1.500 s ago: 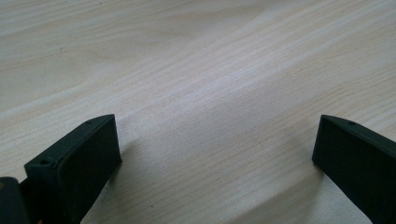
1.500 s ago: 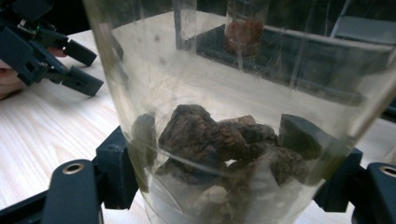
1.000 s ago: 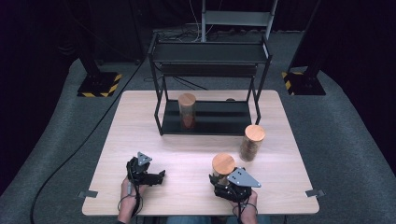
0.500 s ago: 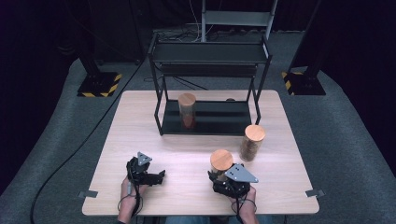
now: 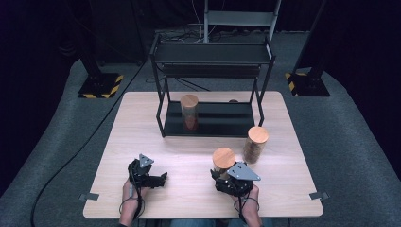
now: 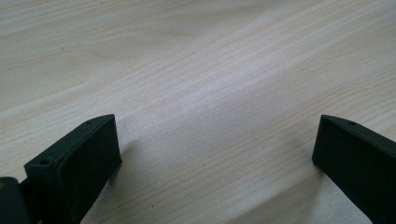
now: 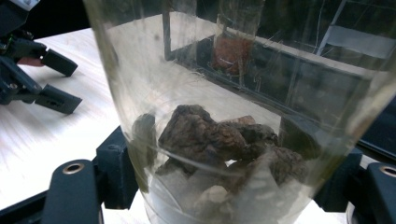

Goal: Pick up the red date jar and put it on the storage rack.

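At a pale wooden table point(image 5: 142, 123), the right gripper point(image 5: 231, 181) is clenched around a clear glass jar point(image 5: 223, 163) with a round wooden lid; its own view shows the jaws pressed against either side of the glass wall, with dark brown lumps point(image 7: 219, 140) piled inside. The jar stands upright near the table's front edge, in front of a black two-tier rack point(image 5: 213, 85) at the far side. A second lidded jar point(image 5: 255, 144) stands on the table just beyond it, between it and the rack, and a third jar point(image 5: 190, 112) sits on the rack's lower shelf. The left gripper point(image 5: 158, 178), well to the left of the held jar, rests near the tabletop with its jaws wide apart and nothing but bare wood between them.
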The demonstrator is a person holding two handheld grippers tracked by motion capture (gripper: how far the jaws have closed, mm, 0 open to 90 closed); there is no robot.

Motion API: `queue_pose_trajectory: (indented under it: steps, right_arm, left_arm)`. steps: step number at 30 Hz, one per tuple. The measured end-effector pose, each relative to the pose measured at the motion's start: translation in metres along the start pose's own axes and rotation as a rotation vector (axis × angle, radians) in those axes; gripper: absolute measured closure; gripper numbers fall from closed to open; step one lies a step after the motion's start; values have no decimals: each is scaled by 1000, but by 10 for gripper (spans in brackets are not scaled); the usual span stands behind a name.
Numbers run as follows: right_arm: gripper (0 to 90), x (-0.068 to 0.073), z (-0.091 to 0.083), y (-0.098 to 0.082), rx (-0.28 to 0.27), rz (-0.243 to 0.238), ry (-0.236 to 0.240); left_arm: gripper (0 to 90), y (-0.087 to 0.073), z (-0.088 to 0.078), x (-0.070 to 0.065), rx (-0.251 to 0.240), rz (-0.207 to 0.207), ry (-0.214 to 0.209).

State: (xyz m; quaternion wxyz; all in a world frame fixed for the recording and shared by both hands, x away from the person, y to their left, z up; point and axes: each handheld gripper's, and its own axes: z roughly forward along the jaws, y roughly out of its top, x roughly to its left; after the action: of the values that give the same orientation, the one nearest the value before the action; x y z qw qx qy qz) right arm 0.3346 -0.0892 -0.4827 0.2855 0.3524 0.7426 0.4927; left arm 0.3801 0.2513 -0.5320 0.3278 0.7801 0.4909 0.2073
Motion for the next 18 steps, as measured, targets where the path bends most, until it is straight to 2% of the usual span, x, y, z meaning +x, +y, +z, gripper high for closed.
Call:
queue_pose_trajectory:
  steps: [18]
  right_arm:
    - [247,-7,8,16,-9,-20,-11]
  left_arm:
    - [0,0,0,0,0,0,0]
